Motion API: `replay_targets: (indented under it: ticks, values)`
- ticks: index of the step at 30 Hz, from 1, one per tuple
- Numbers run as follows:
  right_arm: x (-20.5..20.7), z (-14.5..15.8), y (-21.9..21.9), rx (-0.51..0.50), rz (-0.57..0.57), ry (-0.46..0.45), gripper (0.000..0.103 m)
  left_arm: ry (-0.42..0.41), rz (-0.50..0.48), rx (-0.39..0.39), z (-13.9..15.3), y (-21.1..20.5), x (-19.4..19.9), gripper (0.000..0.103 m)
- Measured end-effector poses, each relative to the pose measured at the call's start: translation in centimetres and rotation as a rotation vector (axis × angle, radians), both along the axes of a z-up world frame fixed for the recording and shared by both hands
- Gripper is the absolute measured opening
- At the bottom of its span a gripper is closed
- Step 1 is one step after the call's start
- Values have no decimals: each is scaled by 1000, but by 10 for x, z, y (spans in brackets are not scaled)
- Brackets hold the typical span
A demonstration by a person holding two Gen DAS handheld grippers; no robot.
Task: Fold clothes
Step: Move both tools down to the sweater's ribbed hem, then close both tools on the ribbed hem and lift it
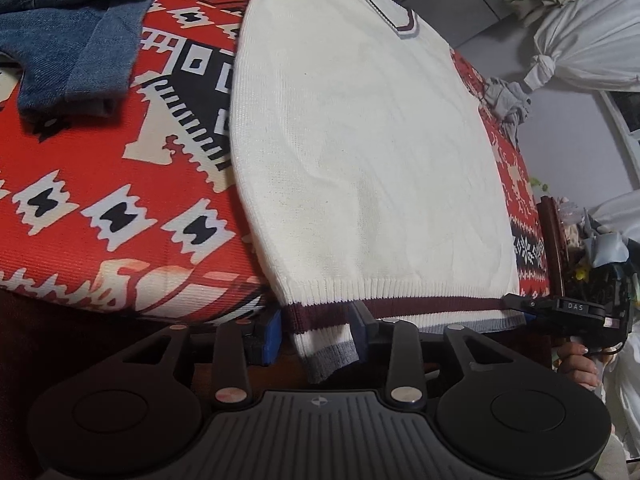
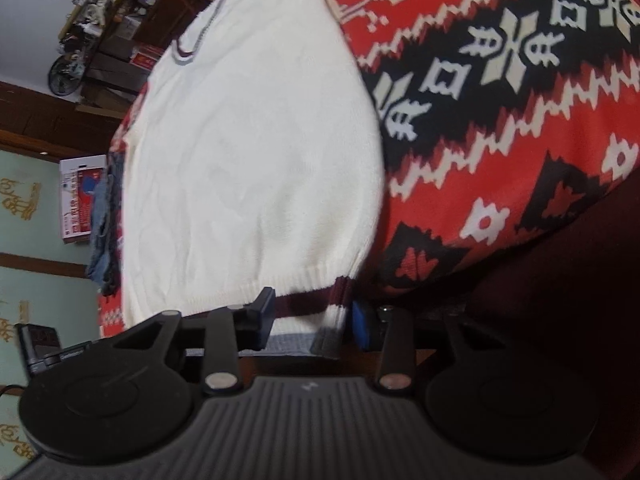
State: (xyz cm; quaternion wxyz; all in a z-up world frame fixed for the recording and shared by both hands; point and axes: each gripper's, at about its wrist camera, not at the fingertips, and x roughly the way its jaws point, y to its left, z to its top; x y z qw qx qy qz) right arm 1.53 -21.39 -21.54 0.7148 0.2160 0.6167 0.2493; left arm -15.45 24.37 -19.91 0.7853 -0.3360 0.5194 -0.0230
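In the left view, the left gripper [image 1: 316, 332] sits nearest, its blue pads spread wide on each side of the hem corner of the white knitted sweater [image 1: 360, 152], not pinching it. The sweater lies flat on a red patterned blanket [image 1: 100, 220], beside soft blue jeans [image 1: 68, 40].

In the right view, the right gripper [image 2: 314, 320] straddles the other ribbed corner, also wide apart. Both look ready to lift the hem together.
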Motion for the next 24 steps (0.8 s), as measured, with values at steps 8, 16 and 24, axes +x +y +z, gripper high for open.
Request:
replay_targets:
  ticks: [8, 16, 24]
  values:
    - [-2, 5, 9, -69, -50, -9, 8, 76, 18, 83, -1, -10, 3, 8]
    - [-7, 31, 17, -194, -103, -65, 7, 155, 83, 178, 12, -12, 1, 7]
    - [-2, 31, 15, -276, -187, -13, 7, 210, 124, 250, 18, -15, -1, 7]
